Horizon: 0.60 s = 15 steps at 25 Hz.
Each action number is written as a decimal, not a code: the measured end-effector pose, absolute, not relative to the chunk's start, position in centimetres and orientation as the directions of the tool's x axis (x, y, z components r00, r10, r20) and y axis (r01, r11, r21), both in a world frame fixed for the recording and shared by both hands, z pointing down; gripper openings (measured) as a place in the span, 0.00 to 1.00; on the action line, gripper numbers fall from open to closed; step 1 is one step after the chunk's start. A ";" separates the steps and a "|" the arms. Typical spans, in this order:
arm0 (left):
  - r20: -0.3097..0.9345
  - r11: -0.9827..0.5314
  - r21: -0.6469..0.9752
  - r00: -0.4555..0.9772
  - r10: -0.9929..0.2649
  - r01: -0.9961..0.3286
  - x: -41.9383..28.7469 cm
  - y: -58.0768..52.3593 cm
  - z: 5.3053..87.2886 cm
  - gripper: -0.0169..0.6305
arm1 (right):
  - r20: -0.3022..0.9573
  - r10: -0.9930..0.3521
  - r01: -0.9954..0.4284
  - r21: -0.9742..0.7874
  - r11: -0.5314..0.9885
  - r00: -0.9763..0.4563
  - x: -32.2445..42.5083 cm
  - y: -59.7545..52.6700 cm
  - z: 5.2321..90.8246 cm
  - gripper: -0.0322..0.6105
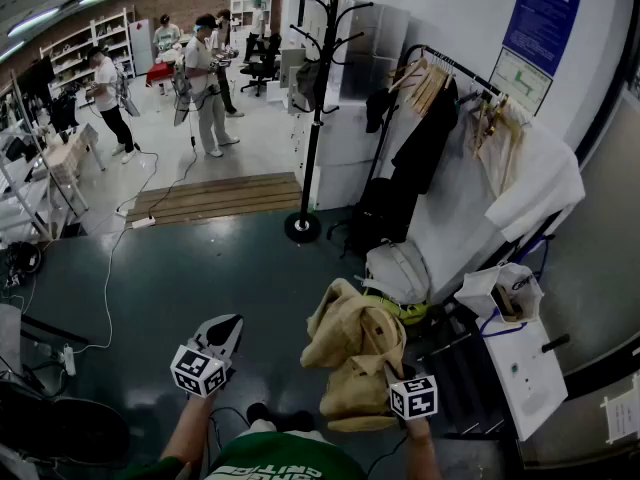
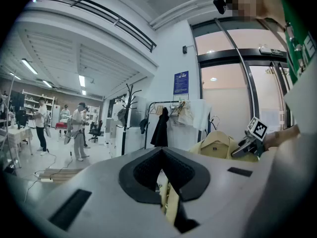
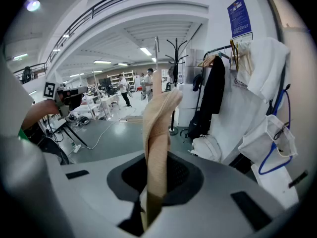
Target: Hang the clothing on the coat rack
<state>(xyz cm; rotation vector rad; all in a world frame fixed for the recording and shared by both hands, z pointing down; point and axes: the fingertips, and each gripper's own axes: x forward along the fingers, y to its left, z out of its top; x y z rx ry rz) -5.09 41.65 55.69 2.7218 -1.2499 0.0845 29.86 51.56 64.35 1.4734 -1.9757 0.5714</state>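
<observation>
A beige jacket [image 1: 350, 343] hangs bunched in front of me, and my right gripper [image 1: 392, 370] is shut on its fabric, just above the marker cube. In the right gripper view a strip of that cloth [image 3: 156, 133] rises straight out of the closed jaws of the gripper [image 3: 157, 158]. My left gripper [image 1: 228, 324] is to the left of the jacket, apart from it, its jaws together. From the left gripper [image 2: 161, 152] I see the jacket [image 2: 216, 144] on a hanger. The black coat rack [image 1: 318, 88] stands ahead on a round base, also in view from both grippers [image 2: 128, 113] [image 3: 177, 63].
A garment rail on the right carries a black coat [image 1: 420, 148] and a white garment [image 1: 535, 178]. Below it lie a white backpack [image 1: 398, 268] and a white bag [image 1: 500, 293]. A wooden ramp [image 1: 215, 198], floor cables and several people [image 1: 205, 78] lie beyond.
</observation>
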 end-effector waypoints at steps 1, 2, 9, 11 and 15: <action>0.115 -0.643 0.111 0.653 -0.749 -0.758 -5.0 41.8 55.8 0.03 | 0.688 -0.696 -0.956 0.011 0.293 -0.205 29.8 51.7 64.4 0.12; 0.118 -0.643 0.113 0.653 -0.748 -0.757 -5.0 41.9 55.8 0.03 | 0.689 -0.694 -0.956 0.009 0.295 -0.208 29.6 51.8 64.4 0.12; 0.113 -0.642 0.109 0.652 -0.750 -0.759 -4.4 41.2 55.6 0.03 | 0.690 -0.688 -0.949 0.005 0.315 -0.225 29.3 50.9 64.6 0.12; 0.112 -0.640 0.110 0.649 -0.752 -0.761 -4.3 41.0 55.5 0.03 | 0.690 -0.687 -0.948 0.002 0.318 -0.229 29.3 50.6 64.6 0.12; 0.108 -0.637 0.107 0.645 -0.756 -0.764 -3.9 40.5 55.4 0.03 | 0.689 -0.688 -0.950 -0.002 0.314 -0.229 29.6 49.7 64.6 0.12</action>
